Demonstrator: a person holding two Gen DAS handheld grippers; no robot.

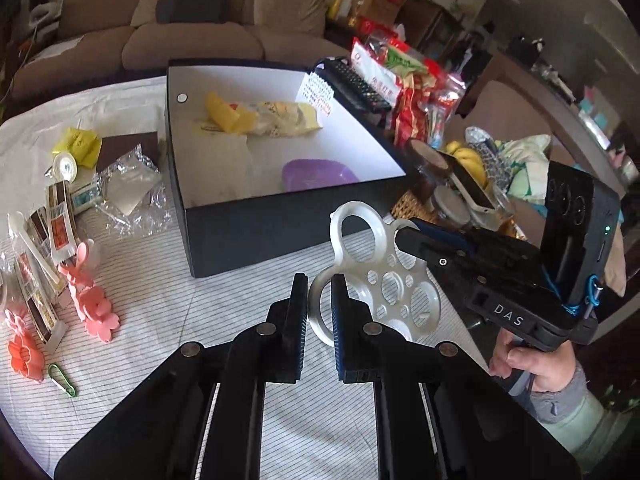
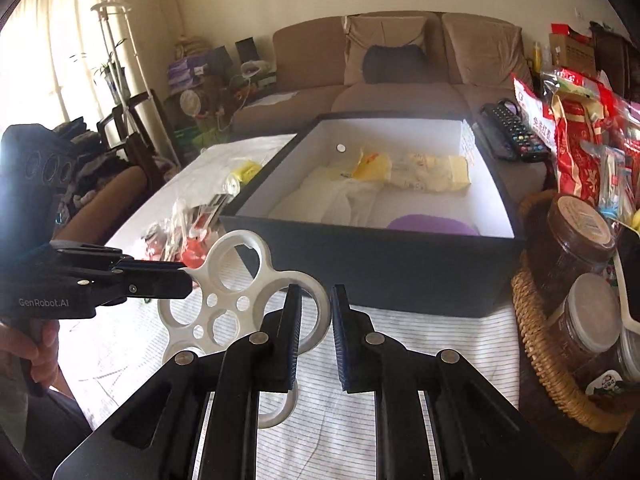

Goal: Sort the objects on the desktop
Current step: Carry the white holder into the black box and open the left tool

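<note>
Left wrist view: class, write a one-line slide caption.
Left gripper and right gripper both clamp a white holed plastic plate over the striped tablecloth, before the open black box.

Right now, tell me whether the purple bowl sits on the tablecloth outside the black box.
No, the purple bowl lies inside the black box, down by its near wall.
</note>
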